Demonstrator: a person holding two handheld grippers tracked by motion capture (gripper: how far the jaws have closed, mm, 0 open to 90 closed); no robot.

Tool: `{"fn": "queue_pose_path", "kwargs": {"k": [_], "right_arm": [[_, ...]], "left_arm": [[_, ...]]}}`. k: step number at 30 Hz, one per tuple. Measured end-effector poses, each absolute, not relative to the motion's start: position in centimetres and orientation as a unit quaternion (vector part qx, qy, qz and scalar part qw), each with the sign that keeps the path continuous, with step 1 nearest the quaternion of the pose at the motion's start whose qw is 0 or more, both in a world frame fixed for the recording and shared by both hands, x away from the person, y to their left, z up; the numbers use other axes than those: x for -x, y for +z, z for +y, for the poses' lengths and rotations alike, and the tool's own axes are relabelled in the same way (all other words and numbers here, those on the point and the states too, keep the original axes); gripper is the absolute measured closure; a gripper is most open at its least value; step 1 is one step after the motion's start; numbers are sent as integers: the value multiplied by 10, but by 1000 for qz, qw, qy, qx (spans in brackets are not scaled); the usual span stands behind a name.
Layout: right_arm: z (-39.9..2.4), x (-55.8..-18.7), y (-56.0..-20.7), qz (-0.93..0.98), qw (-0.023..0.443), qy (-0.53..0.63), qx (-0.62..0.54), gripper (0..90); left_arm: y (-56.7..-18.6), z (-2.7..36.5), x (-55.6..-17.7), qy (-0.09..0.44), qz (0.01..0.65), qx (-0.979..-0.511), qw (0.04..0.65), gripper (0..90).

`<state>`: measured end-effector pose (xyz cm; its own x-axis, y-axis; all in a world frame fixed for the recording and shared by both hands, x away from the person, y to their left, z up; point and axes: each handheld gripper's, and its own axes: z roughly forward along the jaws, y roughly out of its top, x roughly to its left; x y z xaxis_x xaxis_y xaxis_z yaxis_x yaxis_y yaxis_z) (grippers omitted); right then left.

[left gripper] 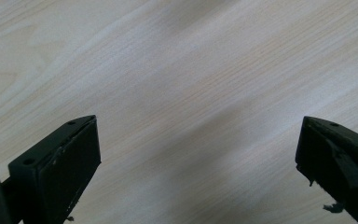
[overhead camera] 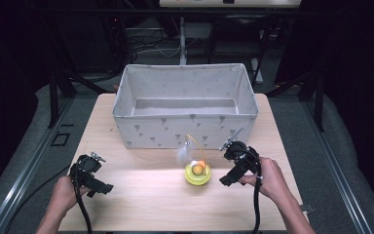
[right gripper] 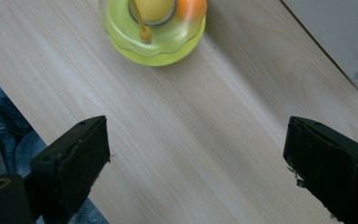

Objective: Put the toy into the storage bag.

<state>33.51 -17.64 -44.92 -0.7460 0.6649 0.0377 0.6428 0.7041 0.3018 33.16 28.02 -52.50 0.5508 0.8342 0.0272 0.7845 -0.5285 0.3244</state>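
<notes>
High view: I have the yellow-green toy point(overhead camera: 197, 173) standing on the wooden table point(overhead camera: 141, 195), just in front of the fabric bin point(overhead camera: 185, 127) and a little right of centre. It is a shallow round dish with a yellow ball and an orange ball in its well, and a thin curved wire rises from it to a pale feather point(overhead camera: 183, 152) that is blurred in this frame. The bin sits toward the far edge with its open top facing up and nothing visible inside, so I judge it to be the receptacle and the toy the item to be handled.

I hold the right gripper point(overhead camera: 229, 171) just to the right of the toy, apart from it, with the jaws spread wide and nothing between them. Right gripper view confirms this: bare wood lies between the two black pads point(right gripper: 77, 161), the toy point(right gripper: 154, 35) lies ahead of them, and a corner of the bin point(right gripper: 340, 32) shows at upper right. That stance keeps the toy in the gripper's line of approach.

I hold the left gripper point(overhead camera: 97, 187) well apart from the toy, low over the left side of the table. Left gripper view shows its jaws likewise wide apart over bare wood, gripping nothing. I judge it to be parked clear of the right hand's working space.
</notes>
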Motion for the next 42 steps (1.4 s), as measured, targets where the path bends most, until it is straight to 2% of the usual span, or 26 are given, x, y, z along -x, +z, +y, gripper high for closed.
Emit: {"fn": "queue_pose_path", "kwargs": {"k": [3, 7, 16, 18, 20, 24, 26, 38, 42], "right_arm": [[-169, -337, -446, 926, 36, 151, -345, 67], [-160, -341, -442, 928, 38, 159, -335, 1], [-141, -348, -432, 935, 48, 168, -309, 0], [-135, -351, -430, 934, 56, 177, -306, 35], [-132, -354, -426, 934, 63, 181, -302, 113], [-127, -359, -425, 936, 50, 184, -295, 176], [-125, -362, -425, 940, 45, 172, -292, 262], [-108, -367, -421, 957, 49, 126, -256, 580], [-105, -365, -418, 960, 46, 127, -245, 636]], "left_arm": [[-526, 280, -331, 90, 463, -871, 134, 0], [-525, 280, -331, 86, 462, -870, 147, 0], [-526, 280, -331, 85, 461, -872, 143, 0], [-526, 280, -332, 84, 461, -872, 142, 0], [-526, 280, -332, 85, 461, -872, 141, 0], [-526, 280, -331, 84, 461, -872, 140, 0], [-526, 279, -331, 83, 460, -873, 139, 0], [-528, 278, -331, 78, 459, -876, 128, 0], [-528, 278, -331, 76, 457, -877, 127, 0]]}}
